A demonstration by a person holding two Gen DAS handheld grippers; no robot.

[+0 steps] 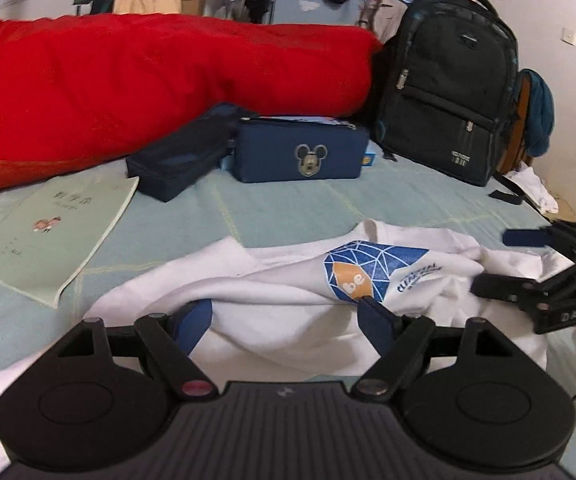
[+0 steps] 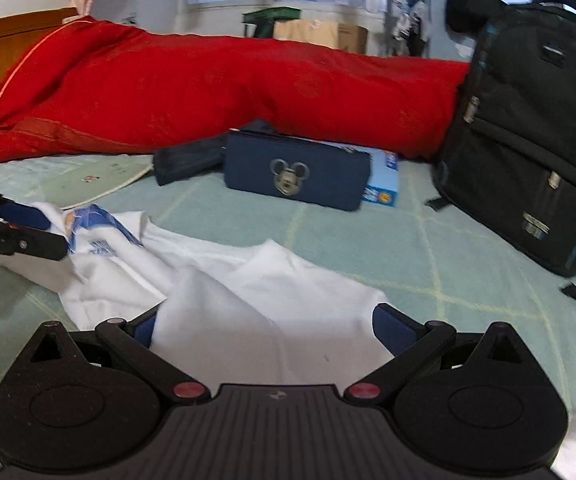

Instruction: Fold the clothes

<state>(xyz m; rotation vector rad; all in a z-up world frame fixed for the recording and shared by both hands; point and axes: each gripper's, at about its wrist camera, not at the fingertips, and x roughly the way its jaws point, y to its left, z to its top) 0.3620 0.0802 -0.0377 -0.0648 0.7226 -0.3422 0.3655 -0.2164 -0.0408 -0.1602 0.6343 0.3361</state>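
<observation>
Here we are over the bed [image 1: 368, 200], and the white T-shirt [image 1: 288, 280] lies crumpled on the pale green checked cover, blue-and-orange logo face up. The left tongs [image 1: 288, 320] hover right over the shirt's near edge, jaws spread wide, white cloth lying in the gap between the blue pads but nothing pinched. Over on the other side, the right tongs [image 2: 264, 328] look much the same: jaws wide apart, a plain white flap of the shirt spread between them, pads not pressing on it.

Now the key relation: the shirt lies directly ahead of and beneath both tongs, its long axis running side to side across the two views, logo end toward the left hand, plain end toward the right. Each hand is near its own end, so neither has the advantage; this looks like a two-handed pick-up, one edge apiece. In the left view the right tongs sit just beside the logo, and they reach in over the cloth.

The fabric is bunched and layered, so I'd judge the risk is grabbing two layers at once.

Around the room: a big red quilt [image 1: 148, 80] along the far side of the bed, a navy pencil case [image 1: 300, 152] with a mouse badge, a darker pouch [image 1: 180, 160] beside it, a pale green booklet [image 1: 48, 232] to the left, a black backpack [image 1: 448, 88] upright on the right, windows behind.
</observation>
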